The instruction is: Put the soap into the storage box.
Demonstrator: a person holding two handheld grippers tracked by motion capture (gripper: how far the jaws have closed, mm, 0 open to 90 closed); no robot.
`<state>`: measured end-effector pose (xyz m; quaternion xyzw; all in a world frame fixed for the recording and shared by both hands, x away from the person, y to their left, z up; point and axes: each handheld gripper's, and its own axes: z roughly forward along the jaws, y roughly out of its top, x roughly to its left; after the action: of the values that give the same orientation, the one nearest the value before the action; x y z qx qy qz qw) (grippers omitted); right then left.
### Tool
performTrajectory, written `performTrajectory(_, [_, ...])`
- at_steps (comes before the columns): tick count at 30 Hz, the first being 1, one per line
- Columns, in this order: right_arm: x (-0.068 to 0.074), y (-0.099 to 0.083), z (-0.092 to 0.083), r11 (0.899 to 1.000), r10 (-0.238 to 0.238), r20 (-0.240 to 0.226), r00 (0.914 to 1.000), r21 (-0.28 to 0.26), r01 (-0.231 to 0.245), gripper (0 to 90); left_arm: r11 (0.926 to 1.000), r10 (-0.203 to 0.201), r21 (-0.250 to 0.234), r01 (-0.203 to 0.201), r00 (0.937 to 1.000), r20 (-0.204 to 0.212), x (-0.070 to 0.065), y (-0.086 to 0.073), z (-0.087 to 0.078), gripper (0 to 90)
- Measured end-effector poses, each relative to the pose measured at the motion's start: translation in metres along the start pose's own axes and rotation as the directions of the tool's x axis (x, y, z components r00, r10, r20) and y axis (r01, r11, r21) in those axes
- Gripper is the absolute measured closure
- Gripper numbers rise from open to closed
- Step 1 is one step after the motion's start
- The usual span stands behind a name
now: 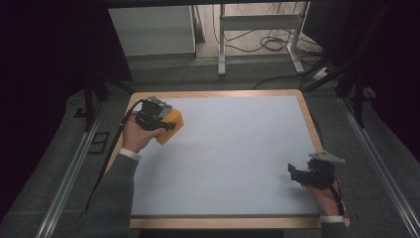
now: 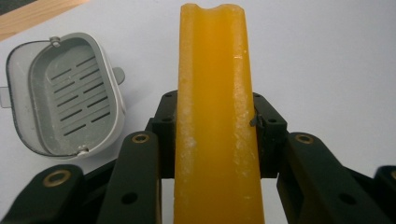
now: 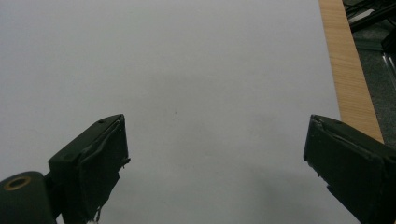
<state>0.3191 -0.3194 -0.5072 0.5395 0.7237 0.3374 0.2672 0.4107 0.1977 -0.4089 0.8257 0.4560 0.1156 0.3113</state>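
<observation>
Left gripper [image 2: 215, 140] clamps a yellow sponge [image 2: 215, 116] beside a grey dish [image 2: 60, 93]. Right gripper [image 3: 215, 154] gapes wide, holding nothing.

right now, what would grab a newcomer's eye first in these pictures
The bright yellow sponge stands out most: the left claw is shut on it near the far left corner of the table. In the left gripper view a grey slotted soap dish lies on the white surface beside it. The right claw hangs open over bare table at the near right edge.
</observation>
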Motion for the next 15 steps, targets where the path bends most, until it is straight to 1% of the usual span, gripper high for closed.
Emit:
performTrajectory(4, [-0.0006,0.0000,-0.0003,1.000,0.001,0.002,1.0000,-0.004,-0.001,6.5,1.0000,0.001,-0.001,-0.001,1.0000,-0.004,0.0016,0.0020,-0.0018,61.6])
performTrajectory(15, [-0.0012,0.0000,-0.0006,1.000,0.004,0.003,1.0000,-0.004,-0.004,6.5,0.9999,-0.017,0.001,0.017,0.9997,-0.018,0.0098,0.0051,-0.0051,61.6])
